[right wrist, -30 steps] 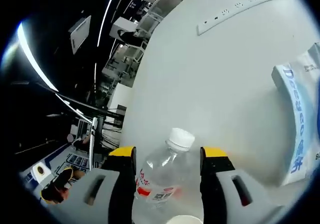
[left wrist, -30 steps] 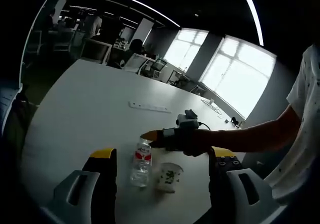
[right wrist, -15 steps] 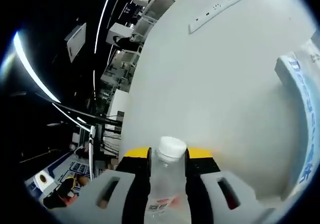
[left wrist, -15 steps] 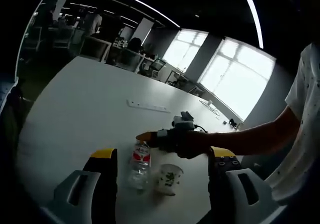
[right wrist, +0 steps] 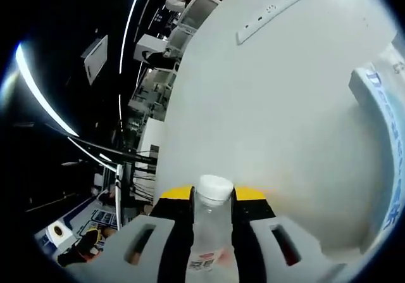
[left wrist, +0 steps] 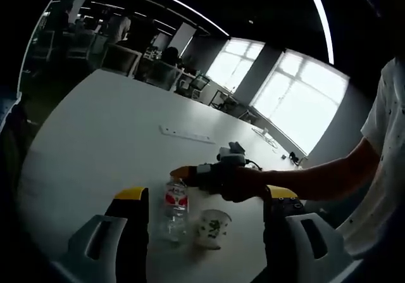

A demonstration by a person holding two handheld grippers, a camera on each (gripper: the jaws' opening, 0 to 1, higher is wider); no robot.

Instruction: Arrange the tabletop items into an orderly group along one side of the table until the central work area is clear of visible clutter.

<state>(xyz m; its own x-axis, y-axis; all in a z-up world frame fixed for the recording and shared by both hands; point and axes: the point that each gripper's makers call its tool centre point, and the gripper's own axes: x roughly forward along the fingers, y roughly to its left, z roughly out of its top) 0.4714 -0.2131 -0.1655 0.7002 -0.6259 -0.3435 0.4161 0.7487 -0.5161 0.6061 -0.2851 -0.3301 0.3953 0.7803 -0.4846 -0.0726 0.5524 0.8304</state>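
Clear plastic marks the water bottle [right wrist: 209, 232], which stands upright on the white desk [right wrist: 272, 118] with its white cap at the top and a red label on its body. In the right gripper view the right gripper [right wrist: 212, 197] has its yellow-tipped fingers [right wrist: 179, 194] clamped on the bottle's neck, one on each side just below the cap. Along the right edge of that view lies a pale packet with blue lettering [right wrist: 386, 144], well apart from the bottle, and a long white power strip [right wrist: 285, 7] lies farther off on the desk.

From the left gripper view the same bottle [left wrist: 174, 208] stands near the desk's near edge, with a paper cup with a green print [left wrist: 211, 228] just beside it. The right gripper [left wrist: 180, 174] reaches in from the right, held by a person's hand [left wrist: 237, 183], and meets the bottle at its top. The left gripper [left wrist: 205, 197] hangs in front of these things with its fingers [left wrist: 131, 197] wide apart, holding nothing. The power strip [left wrist: 186, 134] lies beyond, toward the middle of the desk [left wrist: 101, 125].
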